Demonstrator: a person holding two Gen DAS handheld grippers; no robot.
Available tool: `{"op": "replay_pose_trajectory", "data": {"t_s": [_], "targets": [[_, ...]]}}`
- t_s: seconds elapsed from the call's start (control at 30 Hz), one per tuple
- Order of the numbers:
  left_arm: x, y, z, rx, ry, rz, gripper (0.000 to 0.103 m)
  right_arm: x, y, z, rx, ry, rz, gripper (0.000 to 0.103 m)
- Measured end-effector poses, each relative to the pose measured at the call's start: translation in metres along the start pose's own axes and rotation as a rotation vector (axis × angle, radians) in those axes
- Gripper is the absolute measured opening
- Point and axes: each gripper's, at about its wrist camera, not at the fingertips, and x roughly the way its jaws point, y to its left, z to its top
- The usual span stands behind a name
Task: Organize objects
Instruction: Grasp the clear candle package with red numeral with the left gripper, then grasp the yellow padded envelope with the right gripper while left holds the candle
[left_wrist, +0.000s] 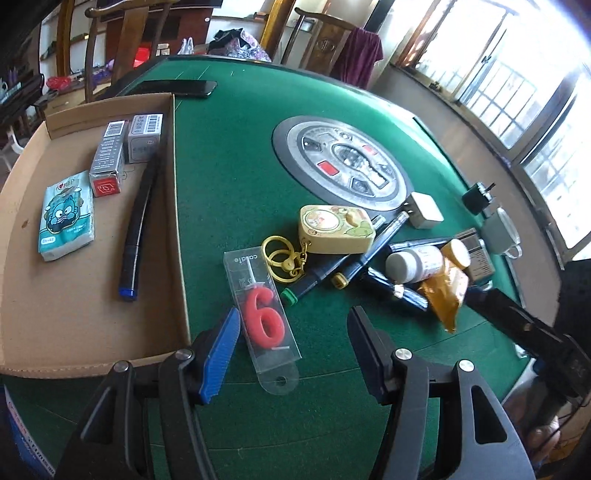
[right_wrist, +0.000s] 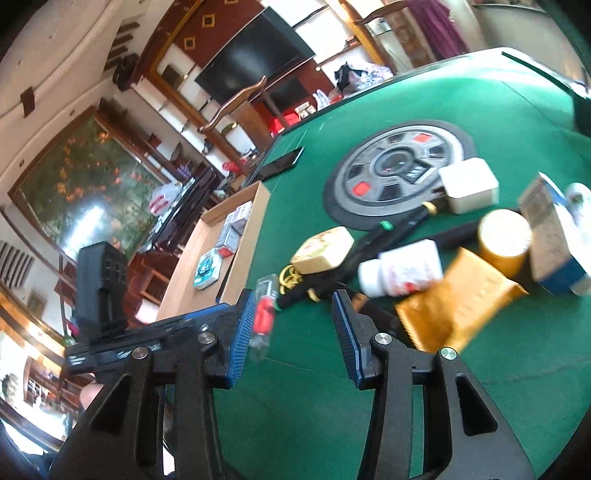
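Observation:
A clear pack with a red number-6 candle (left_wrist: 262, 314) lies on the green table (left_wrist: 240, 166), right of a cardboard tray (left_wrist: 66, 306). My left gripper (left_wrist: 291, 350) is open and straddles the pack's near end. The tray holds a tissue pack (left_wrist: 65, 218), two small boxes (left_wrist: 109, 158) and a dark pen (left_wrist: 138, 225). A pile lies beyond: a yellow keychain case (left_wrist: 336, 229), pens (left_wrist: 351, 262), a white pill bottle (left_wrist: 413, 264) and a gold packet (left_wrist: 445, 291). My right gripper (right_wrist: 293, 332) is open and empty above the table, near the candle pack (right_wrist: 264, 314) and bottle (right_wrist: 400, 267).
A round grey control panel (left_wrist: 343, 162) sits mid-table. A white charger (left_wrist: 424, 210), a black plug (left_wrist: 476, 197), a gold-lidded jar (right_wrist: 504, 240) and a carton (right_wrist: 550, 236) lie at the right. A black phone (left_wrist: 177, 88) lies beyond the tray. Chairs stand behind the table.

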Motion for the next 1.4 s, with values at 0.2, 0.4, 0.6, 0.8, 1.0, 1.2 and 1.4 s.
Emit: {"op": "replay_pose_trajectory", "data": {"t_s": [0.2, 0.4, 0.6, 0.8, 1.0, 1.2, 1.4], "targets": [[0.029, -0.018, -0.007, 0.050, 0.022, 0.146, 0.061, -0.027, -0.036, -0.007, 0.065, -0.042, -0.060, 0.049], [0.034, -0.031, -0.014, 0.140, -0.035, 0.216, 0.042, -0.043, -0.065, -0.009, 0.134, -0.043, -0.143, 0.049], [0.024, -0.047, -0.038, 0.239, -0.050, 0.168, 0.028, -0.029, -0.080, -0.006, 0.198, 0.013, -0.202, 0.049], [0.022, -0.050, -0.042, 0.256, -0.054, 0.151, 0.028, -0.002, -0.071, 0.015, 0.163, 0.057, -0.356, 0.053], [0.024, -0.051, -0.038, 0.242, -0.054, 0.161, 0.030, 0.023, -0.051, 0.019, -0.037, 0.098, -0.517, 0.054], [0.026, -0.049, -0.035, 0.235, -0.078, 0.157, 0.027, -0.007, -0.066, 0.004, -0.051, 0.048, -0.467, 0.040], [0.016, -0.046, -0.037, 0.203, -0.100, 0.114, 0.027, -0.037, -0.067, -0.006, -0.009, -0.005, -0.397, 0.040]]}}
